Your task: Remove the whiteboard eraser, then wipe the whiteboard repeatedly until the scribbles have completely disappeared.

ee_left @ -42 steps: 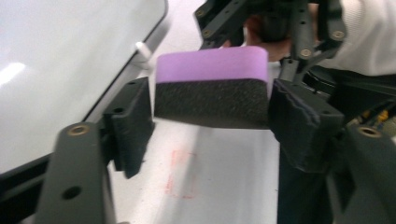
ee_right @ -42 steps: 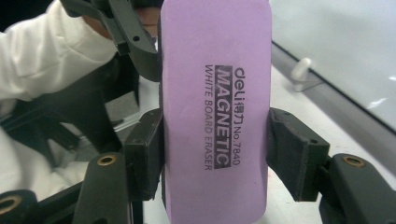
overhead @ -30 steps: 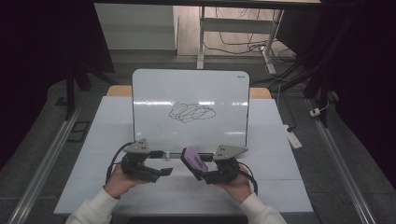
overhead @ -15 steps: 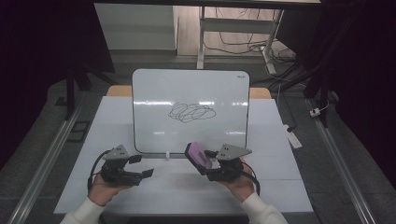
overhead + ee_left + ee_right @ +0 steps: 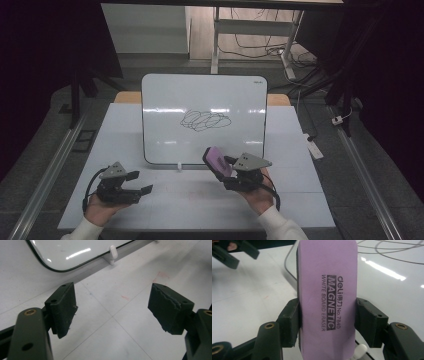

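- Purple magnetic whiteboard eraser [image 5: 327,297], a rounded block with black lettering on its face, is the thing being worked with here, so take this as a wipe-the-board job.
- Far left: the left hand-held gripper [image 5: 141,182] sits low over the white tabletop [image 5: 190,200], spread wide with nothing between its pads [image 5: 63,306]. It's well apart from the board's bottom corner.
- Middle: a white rectangular whiteboard with a dark rim [image 5: 202,95] stands propped at the back of the tabletop, with one looping black marker scribble [image 5: 205,120] on it. A small white clip foot [image 5: 112,253] sits at its bottom edge.
- Right: the right hand-held gripper [image 5: 224,170] is pinching the eraser by its long sides, tilted up, just in front of the board's lower right part.
- My read on the step: eraser is picked up and ready, scribble untouched. Next move needs the eraser's flat face brought up to the scribble and pressed flat before swiping.
- Count: one eraser, one whiteboard, one scribble, two grippers.
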`<state>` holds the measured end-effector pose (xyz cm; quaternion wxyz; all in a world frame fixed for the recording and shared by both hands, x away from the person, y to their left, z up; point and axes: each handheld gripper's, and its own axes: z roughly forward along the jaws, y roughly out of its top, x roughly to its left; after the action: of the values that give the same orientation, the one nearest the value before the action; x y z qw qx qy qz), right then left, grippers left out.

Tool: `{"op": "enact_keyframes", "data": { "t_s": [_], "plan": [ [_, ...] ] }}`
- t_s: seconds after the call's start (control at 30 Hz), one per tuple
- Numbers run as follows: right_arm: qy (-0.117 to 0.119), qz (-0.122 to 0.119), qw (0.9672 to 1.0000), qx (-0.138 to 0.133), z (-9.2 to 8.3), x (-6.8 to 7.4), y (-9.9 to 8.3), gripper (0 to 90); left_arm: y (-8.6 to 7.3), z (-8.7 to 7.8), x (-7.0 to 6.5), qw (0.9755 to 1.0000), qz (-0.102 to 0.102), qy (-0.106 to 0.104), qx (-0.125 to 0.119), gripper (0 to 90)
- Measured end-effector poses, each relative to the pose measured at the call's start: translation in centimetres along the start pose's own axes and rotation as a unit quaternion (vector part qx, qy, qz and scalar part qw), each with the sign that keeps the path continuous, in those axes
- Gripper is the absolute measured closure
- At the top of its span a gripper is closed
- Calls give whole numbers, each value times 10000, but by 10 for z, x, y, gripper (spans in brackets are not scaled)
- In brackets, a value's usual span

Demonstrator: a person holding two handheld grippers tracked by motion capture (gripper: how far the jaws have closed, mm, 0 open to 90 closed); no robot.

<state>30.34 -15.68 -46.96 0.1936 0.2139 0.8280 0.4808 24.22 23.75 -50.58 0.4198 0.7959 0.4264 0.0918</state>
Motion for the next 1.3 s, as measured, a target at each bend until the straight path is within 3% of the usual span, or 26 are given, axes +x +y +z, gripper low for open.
{"op": "enact_keyframes", "data": {
  "t_s": [0.1,0.2,0.4,0.47,0.9,1.3],
  "plan": [
    [-159,-16,9999,0,-1,0,1,394,-1,0,2,10000,-55,33,4,235],
    [-475,-100,9988,22,0,-2,6,394,-1,0,4,10000,-89,39,-1,235],
    [-694,-110,9975,69,4,-7,15,395,-3,-1,6,9999,-151,43,2,234],
    [-902,-179,9957,95,6,-13,22,395,-3,-1,6,9999,-150,51,0,234],
    [-1292,31,9916,-89,9,-41,47,395,-2,-1,7,9998,-173,60,-22,230],
    [-1752,131,9844,80,21,-63,67,395,-2,1,7,9999,-153,-11,17,230]
  ]
}}
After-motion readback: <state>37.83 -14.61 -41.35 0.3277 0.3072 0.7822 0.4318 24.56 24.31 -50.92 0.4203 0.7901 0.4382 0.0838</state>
